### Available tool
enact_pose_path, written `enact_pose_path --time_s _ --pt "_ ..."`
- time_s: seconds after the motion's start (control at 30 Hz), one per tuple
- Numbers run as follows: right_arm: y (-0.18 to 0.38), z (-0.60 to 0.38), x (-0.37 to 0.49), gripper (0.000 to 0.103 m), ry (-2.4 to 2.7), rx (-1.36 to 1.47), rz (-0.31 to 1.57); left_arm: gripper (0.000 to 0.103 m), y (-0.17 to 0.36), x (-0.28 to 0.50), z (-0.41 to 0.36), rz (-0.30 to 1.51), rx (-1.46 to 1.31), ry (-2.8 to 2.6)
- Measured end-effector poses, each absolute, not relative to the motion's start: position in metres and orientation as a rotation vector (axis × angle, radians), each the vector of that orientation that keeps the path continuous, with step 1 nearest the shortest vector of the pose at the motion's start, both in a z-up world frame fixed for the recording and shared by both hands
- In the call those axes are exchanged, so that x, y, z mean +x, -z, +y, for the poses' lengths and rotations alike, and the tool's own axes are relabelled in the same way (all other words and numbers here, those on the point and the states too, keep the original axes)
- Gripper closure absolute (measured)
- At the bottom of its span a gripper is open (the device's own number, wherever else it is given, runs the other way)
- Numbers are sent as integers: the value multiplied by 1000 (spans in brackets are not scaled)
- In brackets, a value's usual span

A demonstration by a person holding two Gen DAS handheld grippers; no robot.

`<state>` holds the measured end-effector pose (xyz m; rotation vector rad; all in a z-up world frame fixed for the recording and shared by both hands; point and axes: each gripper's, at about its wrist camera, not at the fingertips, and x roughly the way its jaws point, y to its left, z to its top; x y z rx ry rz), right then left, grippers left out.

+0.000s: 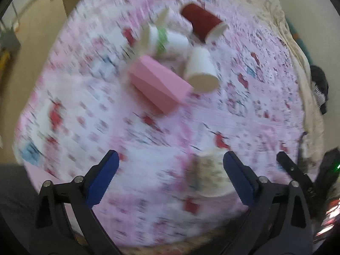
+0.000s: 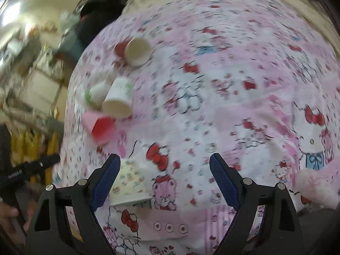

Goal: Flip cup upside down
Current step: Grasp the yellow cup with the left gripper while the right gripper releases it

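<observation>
Your left gripper (image 1: 170, 177) hangs with its jaws spread wide and nothing between the blue pads; your right gripper (image 2: 164, 179) is likewise wide open and empty. Below both lies the pink cartoon-print bedsheet (image 1: 85, 140), filling most of each view. On it, toward twelve o'clock in the left view, sits a cluster: a pink box (image 1: 158, 84) lying flat, a red cup (image 1: 201, 22) on its side at one o'clock, a white cup with a green band (image 1: 163, 39) and a plain white cup (image 1: 201, 70) tipped over beside it. The patterned cup (image 1: 207, 173) stands just inside your left gripper's right finger, at about five o'clock; motion blur makes it look rim-down, though I can't be sure. In the right view that cup (image 2: 129, 186) sits against the left finger, wide rim lowermost.
</observation>
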<state>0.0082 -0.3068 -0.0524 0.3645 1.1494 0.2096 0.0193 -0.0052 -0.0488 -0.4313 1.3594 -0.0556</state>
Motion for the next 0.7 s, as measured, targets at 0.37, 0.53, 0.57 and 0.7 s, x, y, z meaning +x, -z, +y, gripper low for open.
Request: enact_pose_path --time_s 0.37,0.53,0.57,0.7 --pt "59 -352 7 14 -132 529 1124 17 96 26 -80 1552 -535 -36" --pt "61 -356 6 14 -141 571 1126 35 117 29 -95 1618 -535 -57" --pt "62 -357 6 14 -147 581 1130 37 120 29 -97 1627 -533 -66" --pt "63 -356 7 14 -161 588 1139 48 125 31 -98 1638 -522 -65"
